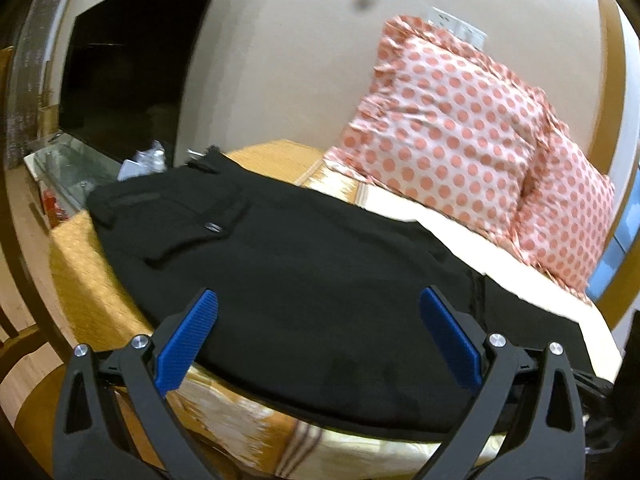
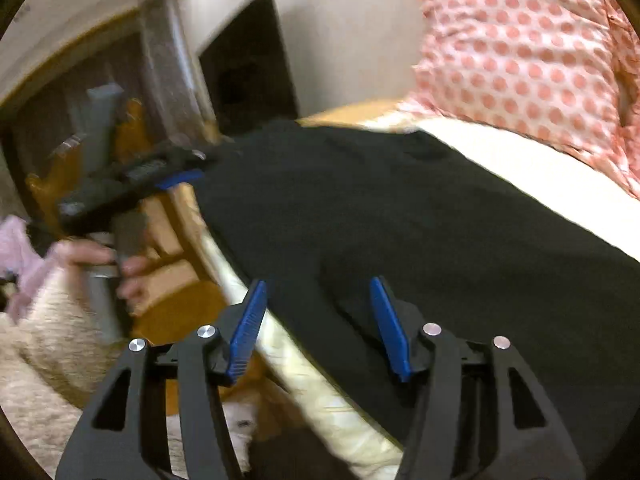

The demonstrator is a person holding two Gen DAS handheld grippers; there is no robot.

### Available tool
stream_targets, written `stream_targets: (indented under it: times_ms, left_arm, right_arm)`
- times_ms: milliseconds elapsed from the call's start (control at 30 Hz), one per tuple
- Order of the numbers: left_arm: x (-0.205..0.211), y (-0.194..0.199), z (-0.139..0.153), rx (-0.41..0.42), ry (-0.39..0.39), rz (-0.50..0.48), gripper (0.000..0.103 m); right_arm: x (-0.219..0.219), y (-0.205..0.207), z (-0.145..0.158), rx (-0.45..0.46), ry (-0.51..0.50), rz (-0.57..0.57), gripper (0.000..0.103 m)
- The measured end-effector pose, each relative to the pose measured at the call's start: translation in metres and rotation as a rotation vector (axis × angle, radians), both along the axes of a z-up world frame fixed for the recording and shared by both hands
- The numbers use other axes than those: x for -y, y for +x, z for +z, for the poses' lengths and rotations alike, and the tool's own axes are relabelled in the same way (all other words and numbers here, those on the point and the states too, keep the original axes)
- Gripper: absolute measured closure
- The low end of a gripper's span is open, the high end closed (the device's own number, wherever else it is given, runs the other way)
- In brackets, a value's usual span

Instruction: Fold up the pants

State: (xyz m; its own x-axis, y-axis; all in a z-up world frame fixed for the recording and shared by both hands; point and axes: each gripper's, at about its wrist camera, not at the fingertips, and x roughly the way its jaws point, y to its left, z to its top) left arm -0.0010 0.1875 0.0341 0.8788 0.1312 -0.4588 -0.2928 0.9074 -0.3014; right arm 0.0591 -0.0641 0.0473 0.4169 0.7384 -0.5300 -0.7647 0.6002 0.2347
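Black pants [image 1: 320, 264] lie flat across the bed, waistband and a buttoned back pocket [image 1: 216, 226] at the far left. My left gripper [image 1: 318, 296] hovers over the near part of the cloth, open wide, with nothing between its blue pads. In the right wrist view the pants [image 2: 420, 208] spread from centre to right. My right gripper [image 2: 319, 284] is open above their near edge, its pads clear of the cloth. A hand [image 2: 104, 260] holds the left gripper [image 2: 202, 166], seen side-on by the pants' far-left edge.
The bed has an orange-yellow cover [image 1: 88, 280] and a cream sheet [image 1: 480, 248]. Two pink polka-dot pillows [image 1: 448, 120] lean on the wall behind the pants. A dark TV [image 1: 132, 68] on a glass stand [image 1: 72, 168] is far left. A wooden chair [image 2: 176, 280] stands beside the bed.
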Motion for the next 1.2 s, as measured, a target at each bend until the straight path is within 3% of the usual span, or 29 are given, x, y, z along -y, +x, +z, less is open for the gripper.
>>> stream_targets:
  times_ms: [100, 167, 233, 267, 367, 500, 667, 867, 1200]
  left_arm:
    - [-0.016, -0.009, 0.006, 0.026, -0.019, 0.059, 0.002]
    - [-0.025, -0.013, 0.009, 0.029, -0.025, 0.091, 0.002]
    - [-0.037, -0.017, 0.011, 0.022, -0.030, 0.134, 0.002]
    - [-0.043, -0.019, 0.012, 0.015, -0.034, 0.154, 0.002]
    - [-0.065, -0.023, 0.012, -0.010, -0.081, 0.176, 0.002]
    - [-0.101, -0.023, 0.007, -0.034, -0.219, 0.208, 0.002]
    - [-0.132, -0.010, -0.004, -0.059, -0.391, 0.187, 0.008]
    - [-0.144, 0.007, -0.011, -0.136, -0.414, 0.214, 0.009]
    - [-0.149, 0.023, -0.012, -0.096, -0.460, 0.190, 0.010]
  right_arm:
    - [0.014, 0.012, 0.011, 0.043, 0.036, -0.136, 0.047]
    - [0.016, 0.027, 0.008, 0.031, -0.011, -0.259, 0.047]
    - [0.006, 0.036, -0.003, -0.011, -0.096, -0.287, 0.047]
    - [-0.001, 0.038, -0.012, -0.030, -0.158, -0.281, 0.046]
    - [-0.015, 0.021, -0.017, 0.080, -0.252, -0.259, 0.047]
    - [0.000, 0.027, -0.024, 0.004, -0.173, -0.242, 0.045]
    - [-0.002, 0.019, -0.024, 0.033, -0.194, -0.234, 0.044]
    - [-0.004, 0.025, -0.024, 0.020, -0.180, -0.228, 0.044]
    - [-0.004, 0.026, -0.024, 0.013, -0.173, -0.230, 0.043]
